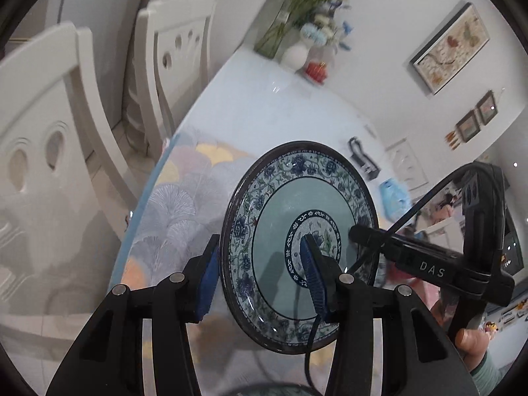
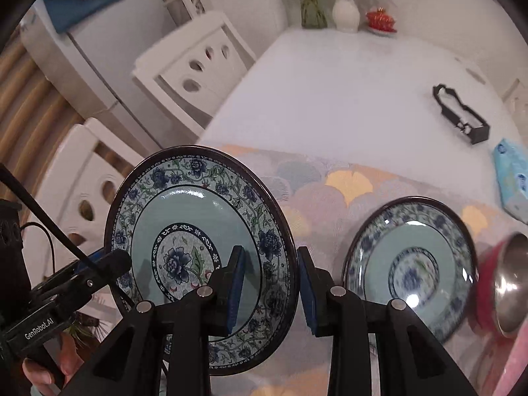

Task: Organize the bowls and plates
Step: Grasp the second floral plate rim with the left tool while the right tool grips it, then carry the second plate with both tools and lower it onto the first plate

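A blue floral plate [image 1: 280, 224] with a teal ring is held tilted above the table. My left gripper [image 1: 260, 270] straddles its left rim, one pad behind and one on its face. My right gripper [image 2: 272, 283] straddles the same plate [image 2: 184, 204] at its right rim, and its body [image 1: 429, 264] shows in the left wrist view. Both look closed on the rim. A second matching plate [image 2: 409, 264] lies on the patterned mat [image 2: 330, 181] to the right. A red bowl with a steel inside [image 2: 508, 280] sits at the far right.
The white table [image 2: 346, 92] runs back to the wall. On it are a black clip-like tool [image 2: 460, 117], a blue tissue pack [image 2: 513, 178], a white vase with flowers [image 2: 345, 13] and a red pot [image 2: 381, 19]. White chairs [image 2: 194, 66] stand on the left.
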The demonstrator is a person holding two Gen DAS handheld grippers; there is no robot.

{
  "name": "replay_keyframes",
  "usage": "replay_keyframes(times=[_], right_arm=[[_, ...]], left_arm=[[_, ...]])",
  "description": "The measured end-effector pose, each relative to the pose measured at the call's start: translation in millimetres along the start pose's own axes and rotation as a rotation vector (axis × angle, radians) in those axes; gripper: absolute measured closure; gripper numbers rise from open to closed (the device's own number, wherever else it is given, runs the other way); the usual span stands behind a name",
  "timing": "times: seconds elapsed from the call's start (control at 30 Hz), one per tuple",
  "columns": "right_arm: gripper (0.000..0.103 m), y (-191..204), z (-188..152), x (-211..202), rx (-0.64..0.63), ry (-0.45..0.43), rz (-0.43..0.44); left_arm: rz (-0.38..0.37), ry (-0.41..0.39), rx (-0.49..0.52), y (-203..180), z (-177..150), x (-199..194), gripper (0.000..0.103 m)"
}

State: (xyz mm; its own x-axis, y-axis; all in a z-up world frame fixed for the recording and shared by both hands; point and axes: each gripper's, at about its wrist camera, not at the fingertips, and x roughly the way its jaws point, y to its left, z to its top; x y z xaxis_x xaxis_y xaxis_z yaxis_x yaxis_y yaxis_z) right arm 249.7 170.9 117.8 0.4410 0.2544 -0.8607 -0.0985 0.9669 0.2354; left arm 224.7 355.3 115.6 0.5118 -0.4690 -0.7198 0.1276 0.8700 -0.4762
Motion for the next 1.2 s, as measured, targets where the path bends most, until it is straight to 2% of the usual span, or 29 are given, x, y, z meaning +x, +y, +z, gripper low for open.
replay_keyframes(times=[0.03, 0.1, 0.13, 0.33, 0.5, 0.83, 1.2], right_arm=[[0.072, 4.6, -0.5, -6.7, 0.001, -0.009, -0.002], [0.072, 9.5, -9.4, -24.3, 0.009, -0.027, -0.017], [0.072, 9.3, -16.3, -35.0, 0.016, -0.034, -0.016], [0.072, 10.3, -52.1, -65.8, 0.063, -0.012, 0.019], [0.072, 11.1, -88.7, -75.9, 0.087, 0.034, 0.054], [0.071, 25.1, -154.2, -73.8, 0.073, 0.138, 0.078], [0.071, 32.8, -202.4, -35.3, 0.058, 0.270, 0.052]], left_arm=[[0.001, -0.011, 0.003, -3.9, -2.8, -7.1, 0.060], [0.008, -0.030, 0.017, -9.7, -9.1, -23.2, 0.069], [0.010, -0.038, 0.026, -12.9, -13.5, -31.2, 0.070], [-0.012, -0.053, 0.033, -24.0, -42.0, -64.0, 0.070], [0.006, -0.051, 0.036, -28.2, -71.1, -83.4, 0.070], [0.084, 0.017, -0.011, -18.1, -124.5, -96.4, 0.070], [0.159, 0.114, -0.048, 5.0, -179.5, -86.8, 0.070]])
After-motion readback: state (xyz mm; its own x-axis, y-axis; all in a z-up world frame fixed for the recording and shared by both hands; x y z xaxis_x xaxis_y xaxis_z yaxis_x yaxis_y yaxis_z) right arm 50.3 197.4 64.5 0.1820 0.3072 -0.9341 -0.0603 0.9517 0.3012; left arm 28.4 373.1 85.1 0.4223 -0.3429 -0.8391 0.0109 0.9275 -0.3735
